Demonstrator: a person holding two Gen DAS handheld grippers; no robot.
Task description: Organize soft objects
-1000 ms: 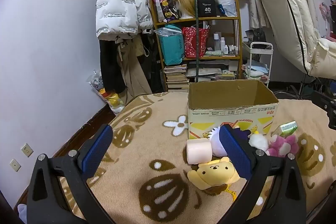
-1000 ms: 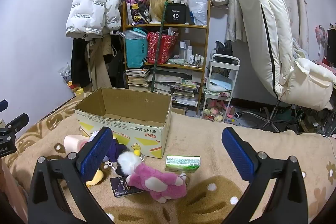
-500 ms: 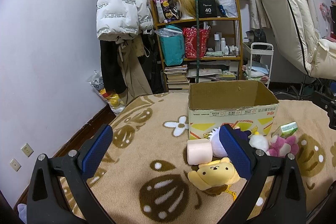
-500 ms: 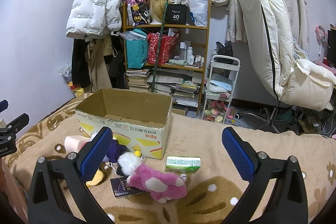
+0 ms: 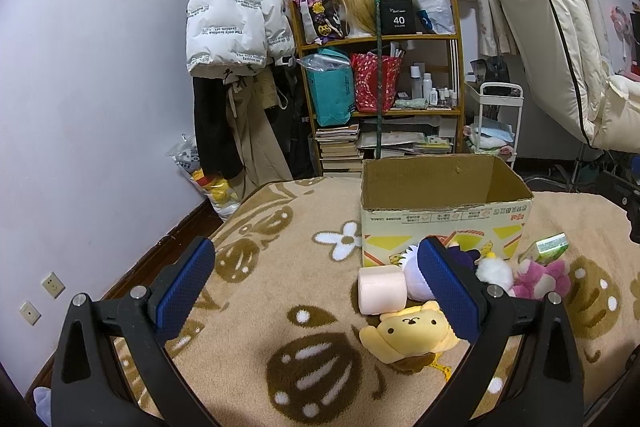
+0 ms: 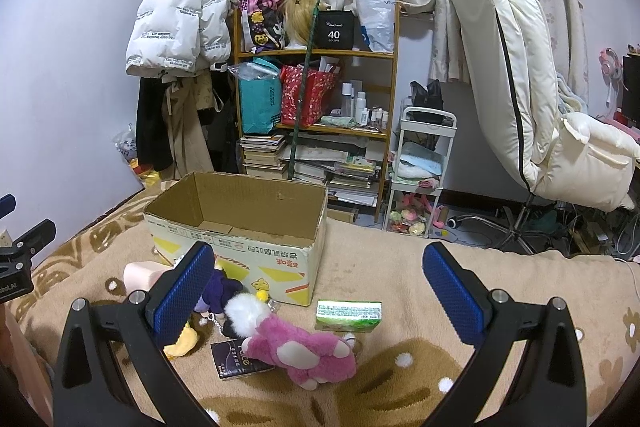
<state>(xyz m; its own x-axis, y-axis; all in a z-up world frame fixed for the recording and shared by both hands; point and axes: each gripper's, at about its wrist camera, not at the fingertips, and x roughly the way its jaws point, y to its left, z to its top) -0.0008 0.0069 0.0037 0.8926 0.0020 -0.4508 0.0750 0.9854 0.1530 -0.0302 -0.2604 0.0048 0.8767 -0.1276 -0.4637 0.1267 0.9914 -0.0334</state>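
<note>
Jaws: both grippers spread wide, nothing between the blue pads. The left gripper [image 5: 316,269] hangs above the blanket to the left of the toys; the right gripper [image 6: 318,273] hangs over the toys in front of the box.
Blanket: a tan fleece blanket [image 5: 280,223] with brown and white flower shapes covers the surface where everything lies.
Shelf: a wooden shelf unit [image 6: 316,99] against the far wall holds bags, bottles and stacked books, well apart from the toys.
Box: an open cardboard box [image 6: 256,227] stands upright on the blanket, flaps gone or folded; only bare cardboard floor shows inside, though the near part of the floor is hidden by the front wall.
Pink plush: a fluffy pink toy [image 6: 304,351] with a white head lies on its side in front of the box, outside it.
Yellow plush: a yellow dog-faced toy [image 5: 408,333] lies in front of the box, just beside the pink roll.
Purple plush: a purple and white toy [image 6: 220,291] rests against the box's front wall, partly hidden by a finger.
Pink roll: a pale pink cylinder [image 5: 380,289] lies near the box's left front corner.
Green packet: a small green packet [image 6: 347,315] lies flat near the box's right front corner.
Dark card: a dark booklet [image 6: 232,361] lies partly under the pink plush.
</note>
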